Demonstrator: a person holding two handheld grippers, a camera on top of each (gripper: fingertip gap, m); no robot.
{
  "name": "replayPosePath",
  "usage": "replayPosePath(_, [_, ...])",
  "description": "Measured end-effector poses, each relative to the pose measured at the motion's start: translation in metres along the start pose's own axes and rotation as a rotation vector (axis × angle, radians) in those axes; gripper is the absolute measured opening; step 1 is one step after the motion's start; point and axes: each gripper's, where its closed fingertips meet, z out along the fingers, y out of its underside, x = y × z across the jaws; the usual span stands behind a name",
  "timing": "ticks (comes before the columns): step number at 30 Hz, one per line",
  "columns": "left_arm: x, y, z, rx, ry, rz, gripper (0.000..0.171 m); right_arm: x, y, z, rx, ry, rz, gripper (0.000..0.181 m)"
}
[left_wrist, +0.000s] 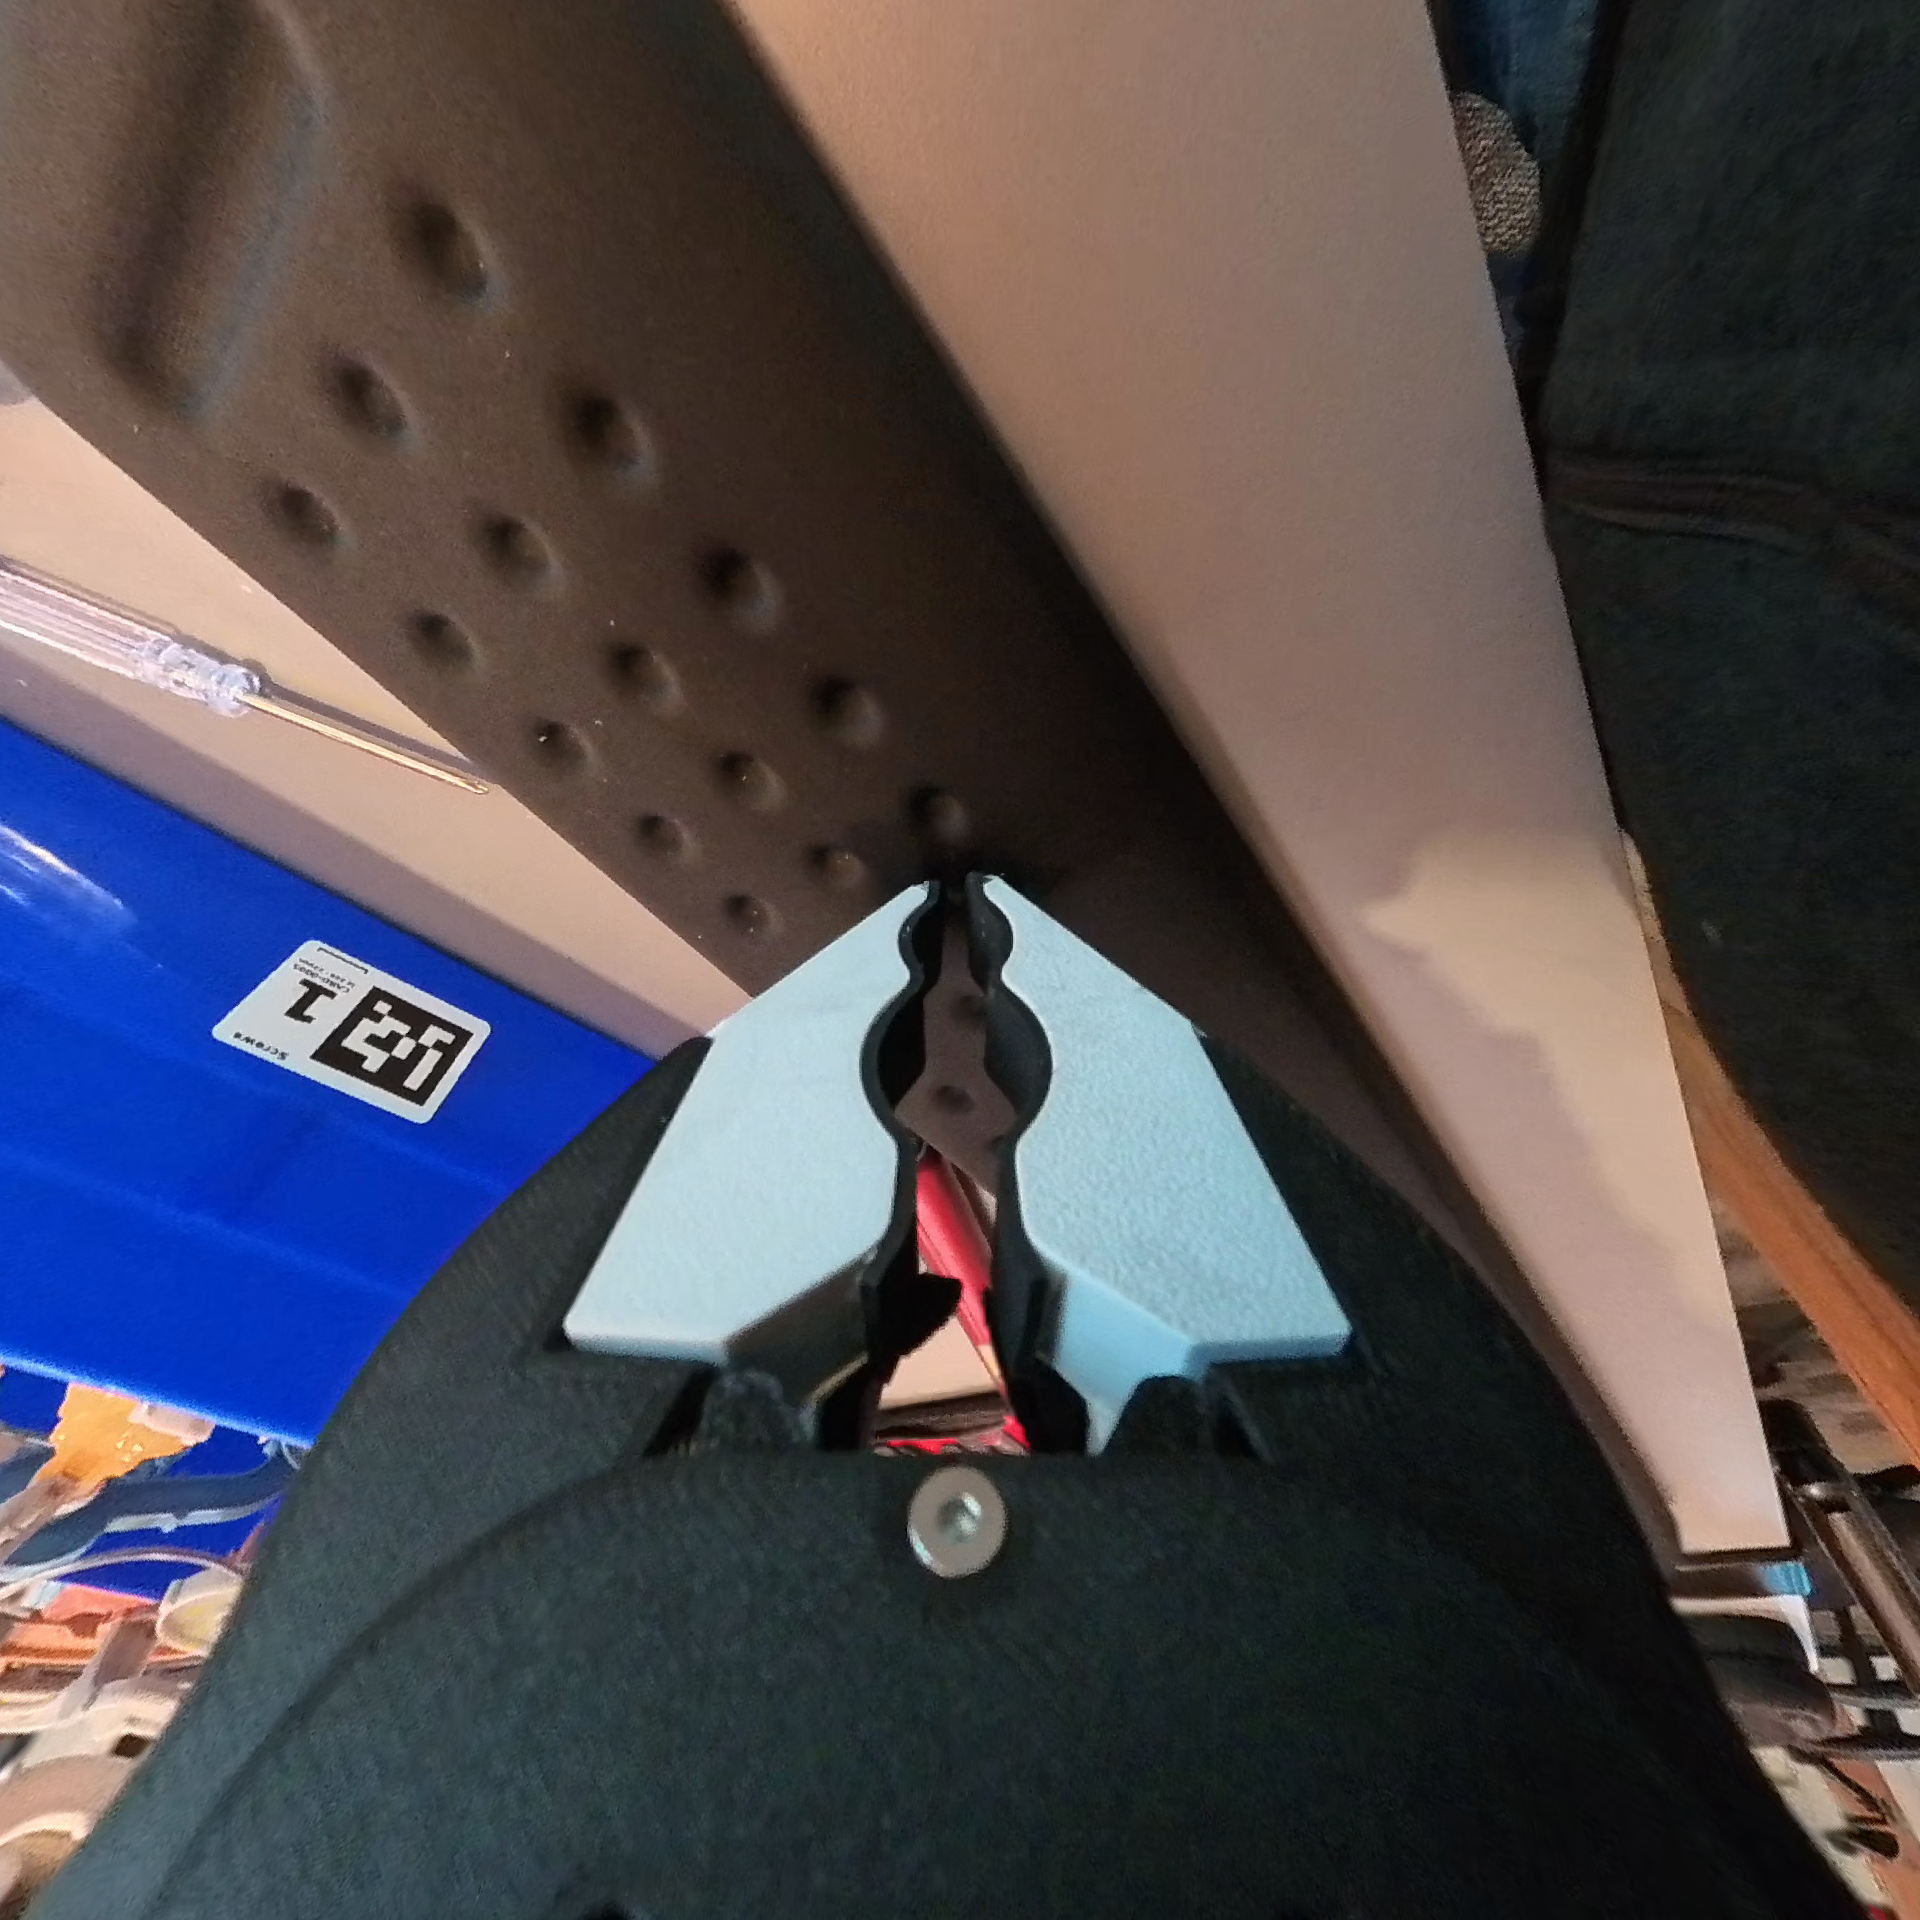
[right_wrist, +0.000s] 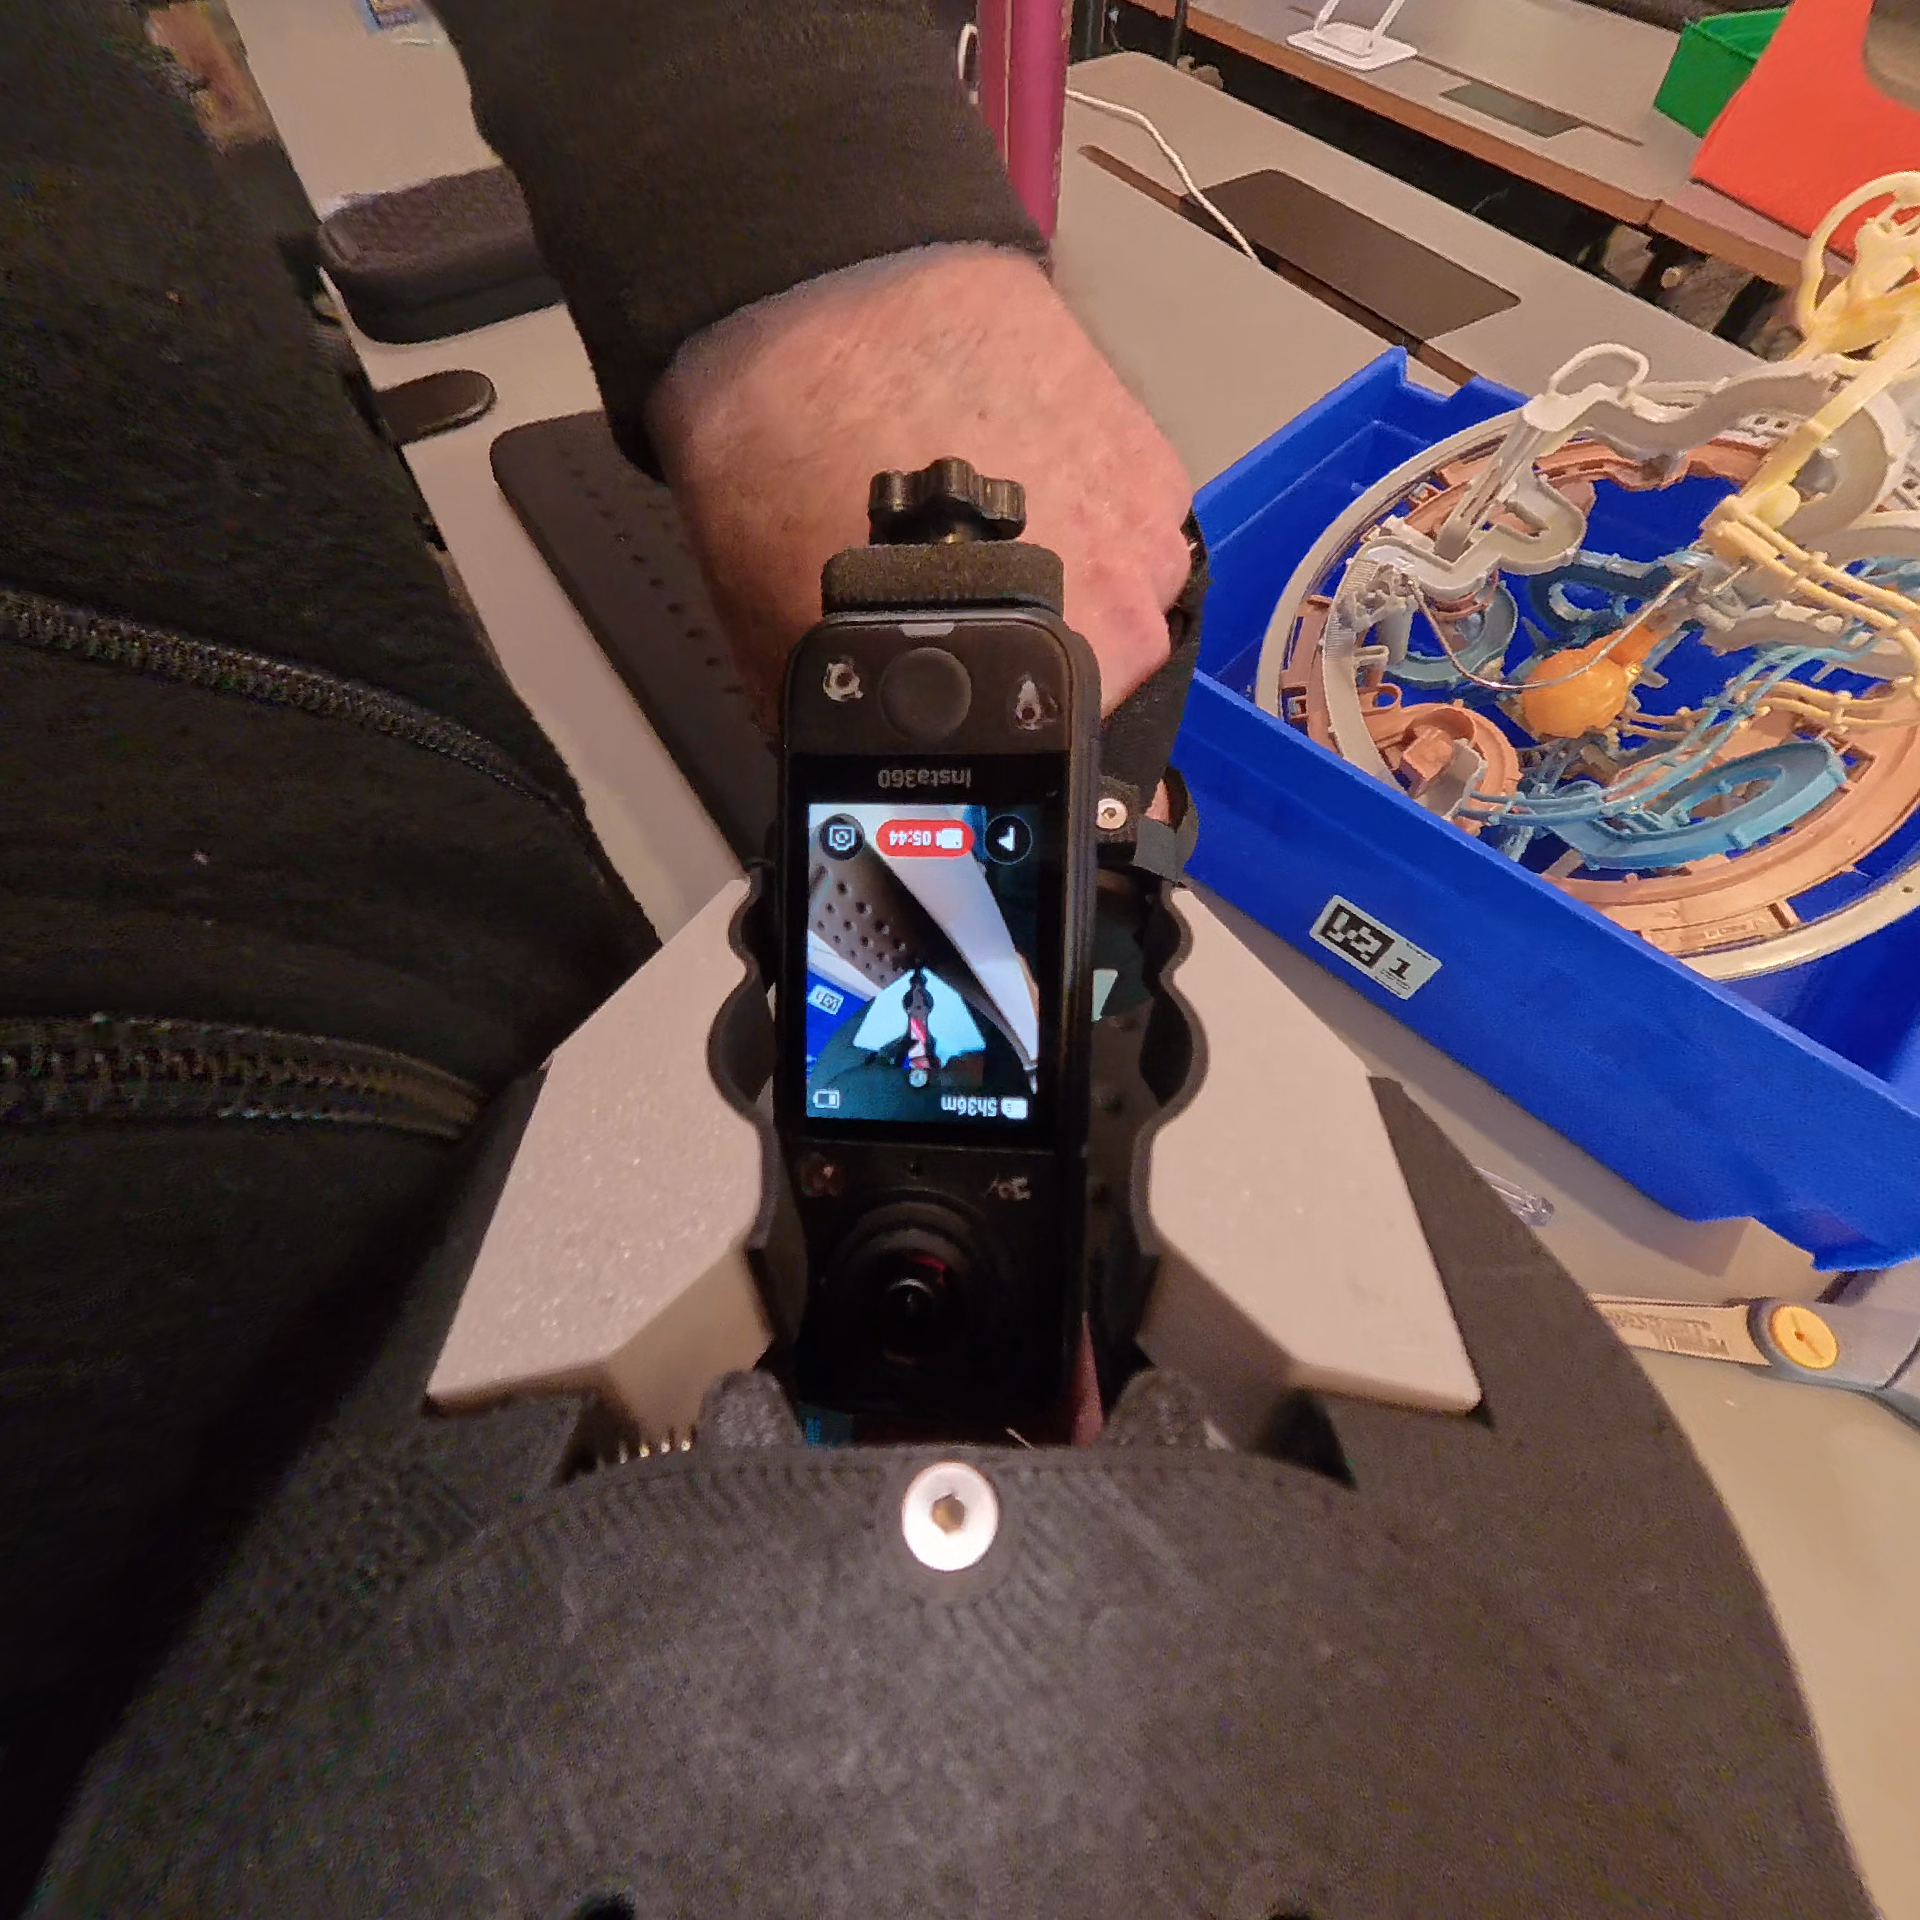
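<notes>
While your left gripper (left_wrist: 958, 883) sits with fingers nearly together, tips against a dark perforated pad (left_wrist: 582, 499) and red wires showing behind them, your right gripper (right_wrist: 951, 904) stands apart around a black camera (right_wrist: 925, 997), contact uncertain, near a blue bin (right_wrist: 1538, 997).

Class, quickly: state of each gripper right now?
Left gripper: shut, tips at the dark perforated mat, a red object partly hidden between its fingers.
Right gripper: open around the camera on the other gripper, possibly touching.
</notes>
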Motion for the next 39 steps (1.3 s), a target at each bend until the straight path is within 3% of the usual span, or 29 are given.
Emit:
replayPosePath(17, [-0.003,0.001,-0.002,-0.015,-0.022,0.012,0.002,-0.001,0.0,0.0,-0.043,0.029,-0.021,0.07])
replayPosePath(23, [-0.014,0.003,-0.005,-0.033,-0.074,-0.003,0.027,0.001,-0.001,-0.003,-0.023,0.039,-0.058,0.071])
replayPosePath(39, [-0.013,0.003,0.002,-0.029,-0.065,-0.016,0.023,0.002,0.003,0.0,-0.041,0.024,-0.082,0.07])
